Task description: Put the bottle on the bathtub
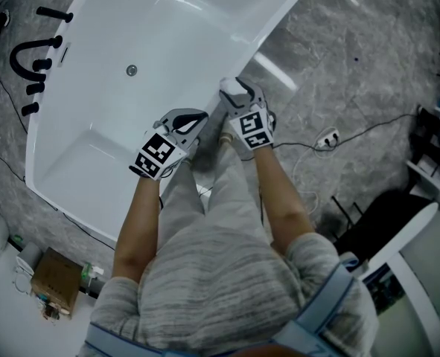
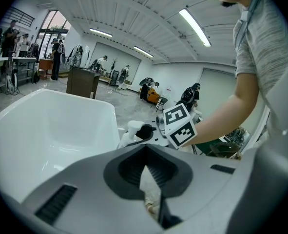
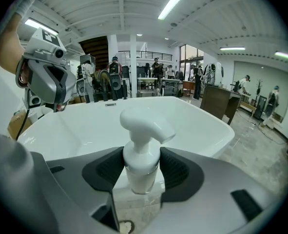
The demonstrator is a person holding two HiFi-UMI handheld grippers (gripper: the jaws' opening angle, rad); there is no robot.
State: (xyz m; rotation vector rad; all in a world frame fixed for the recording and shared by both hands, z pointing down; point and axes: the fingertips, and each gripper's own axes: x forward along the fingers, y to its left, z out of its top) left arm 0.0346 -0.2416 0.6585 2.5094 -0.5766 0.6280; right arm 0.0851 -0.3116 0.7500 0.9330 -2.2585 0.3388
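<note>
While the right gripper (image 3: 142, 165) is clamped, we see its two fingers closed against the neck of the bottle (image 3: 144, 126), their dark ribbed pads (image 3: 180, 167) curving round it on either side. The bottle is smooth glossy white plastic, a round collar topped by a pump head whose spout bends off to one side. It stands upright between the fingers, raised in the grip. Just beyond the fingertips lies the bathtub (image 3: 85, 126), a glossy white oval basin with a broad rounded rim. Whether the bottle's base touches that rim we cannot tell. Under the fingers a strip of grey marbled floor (image 1: 354, 43) shows. The left gripper (image 2: 146, 152) has its fingers drawn together at the tips, with nothing between them. Only a narrow diamond-shaped gap is left between its concave ribbed pads (image 2: 129, 169). Both grippers have matte grey shells. From above, the left gripper (image 1: 181, 125) hangs just beside the right one (image 1: 238, 95), both over the tub's near rim (image 1: 93, 147).
</note>
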